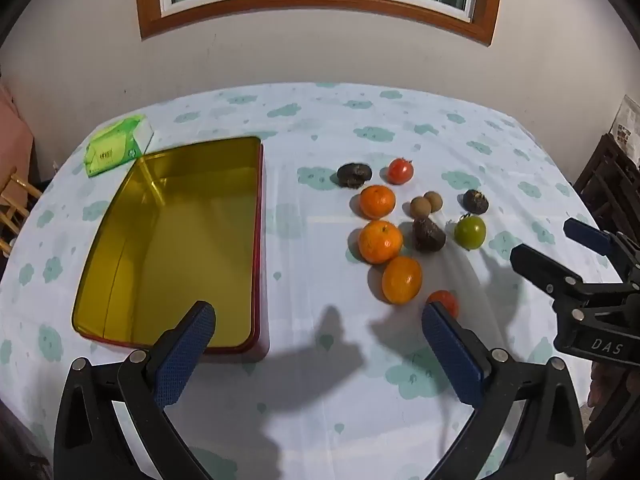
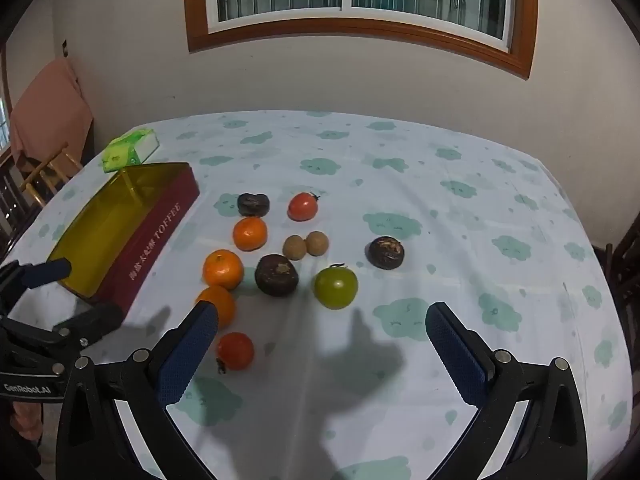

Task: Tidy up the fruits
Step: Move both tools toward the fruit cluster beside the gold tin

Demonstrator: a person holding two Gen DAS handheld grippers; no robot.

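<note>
The toffee tin (image 1: pixel 168 248) is lying open on the worktop (image 1: pixel 320 360), and it is serving as the landmark here. Nothing is lying inside it; all the fruit is sitting loose on the cloth to the right of the tin. Three oranges (image 1: pixel 380 241) are forming a line nearest the tin. Beyond them are lying three dark, rough fruits (kind not identifiable) (image 2: pixel 276 275), two small brown longans (image 2: pixel 306 245), a green tomato (image 2: pixel 335 286) and two red tomatoes (image 2: pixel 303 206), one far from the tin's near end and one close in front of the tongs. A green tissue pack (image 1: pixel 118 145) is sitting at the tin's far corner.

The left tongs (image 1: pixel 318 320) are standing wide apart, holding nothing, hovering near the tin's near right corner. The right tongs (image 2: pixel 322 320) are likewise gaping wide and gripping nothing, facing the fruit cluster.

Hazards, as judged from this layout:
- Round fruit is likely to roll when nudged; a descending finger striking an orange could scatter its neighbours.
- The ripe red tomatoes are likely soft; an over-tight squeeze could split them.
- The longans are touching, so a grasp could catch both or neither.
- Both tongs are working close together and could collide.
</note>
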